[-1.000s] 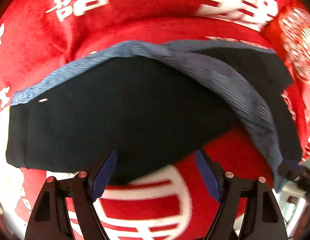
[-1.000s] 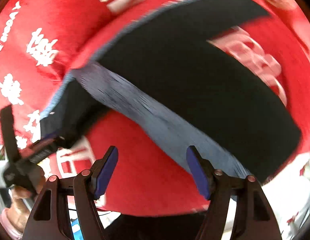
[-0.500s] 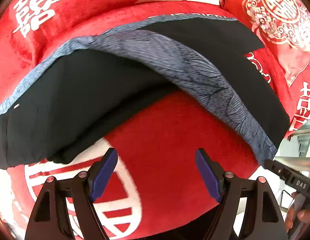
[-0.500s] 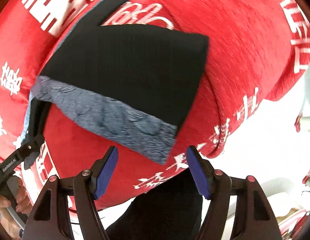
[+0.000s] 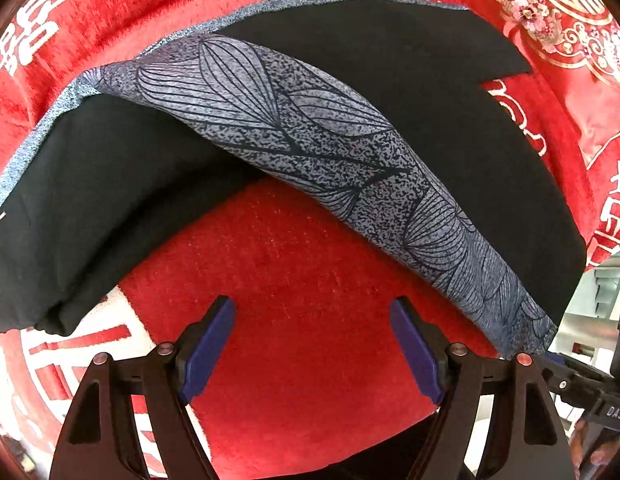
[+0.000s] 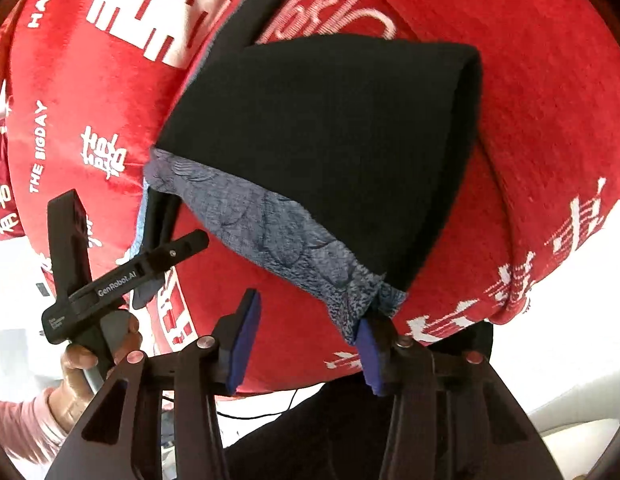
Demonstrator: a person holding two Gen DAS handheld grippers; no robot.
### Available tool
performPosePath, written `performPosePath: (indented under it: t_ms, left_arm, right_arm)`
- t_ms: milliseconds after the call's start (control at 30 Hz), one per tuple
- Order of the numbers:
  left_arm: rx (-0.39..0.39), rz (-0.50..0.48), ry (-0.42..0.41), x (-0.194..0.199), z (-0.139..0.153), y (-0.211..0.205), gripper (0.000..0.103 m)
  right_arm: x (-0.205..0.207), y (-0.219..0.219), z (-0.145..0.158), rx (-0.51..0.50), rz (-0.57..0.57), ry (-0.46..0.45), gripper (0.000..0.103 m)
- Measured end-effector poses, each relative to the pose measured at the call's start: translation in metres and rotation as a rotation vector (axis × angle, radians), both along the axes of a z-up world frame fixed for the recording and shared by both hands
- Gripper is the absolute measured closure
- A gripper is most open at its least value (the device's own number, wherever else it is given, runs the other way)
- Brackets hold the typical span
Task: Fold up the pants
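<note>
Black pants (image 5: pixel 349 92) with a grey leaf-print band (image 5: pixel 317 140) lie on the red blanket (image 5: pixel 302 280), the left gripper (image 5: pixel 311 344) wide over bare blanket beside them (nothing between), the right gripper (image 6: pixel 306 340) closing at the band's corner.

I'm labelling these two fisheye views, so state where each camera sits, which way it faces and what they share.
Left wrist: sits on the left tool, facing down at the black pants with a grey leaf-print band, spread on the red blanket; its own blue-padded fingers stand open over bare blanket.
Right wrist: sits on the right tool, angled down at the pants' leg end; its jaws are closing, printed cloth touching the right pad. A hand holds the left tool.
Shared: pants, blanket.
</note>
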State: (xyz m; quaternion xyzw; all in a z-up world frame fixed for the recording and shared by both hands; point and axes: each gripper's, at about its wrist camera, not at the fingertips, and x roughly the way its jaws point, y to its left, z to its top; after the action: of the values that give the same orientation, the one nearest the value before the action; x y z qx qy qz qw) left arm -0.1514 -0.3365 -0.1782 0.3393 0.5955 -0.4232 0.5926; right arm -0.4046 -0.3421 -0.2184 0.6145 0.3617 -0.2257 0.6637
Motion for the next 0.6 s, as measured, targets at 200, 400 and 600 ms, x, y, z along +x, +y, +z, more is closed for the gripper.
performPosePath:
  t_ms: [200, 400, 600]
  left_arm:
    - [-0.003, -0.003, 0.003, -0.011, 0.001, -0.015, 0.016]
    - [-0.045, 0.055, -0.031, 0.0, 0.027, -0.036, 0.016]
    - [-0.094, 0.137, -0.102, 0.024, 0.056, -0.057, 0.016]
  right_arm:
    - [0.011, -0.016, -0.008, 0.087, 0.025, 0.019, 0.1]
    - [0.036, -0.062, 0.066, -0.049, 0.119, -0.063, 0.1]
    - [0.072, -0.158, 0.129, -0.233, 0.201, -0.061, 0.1]
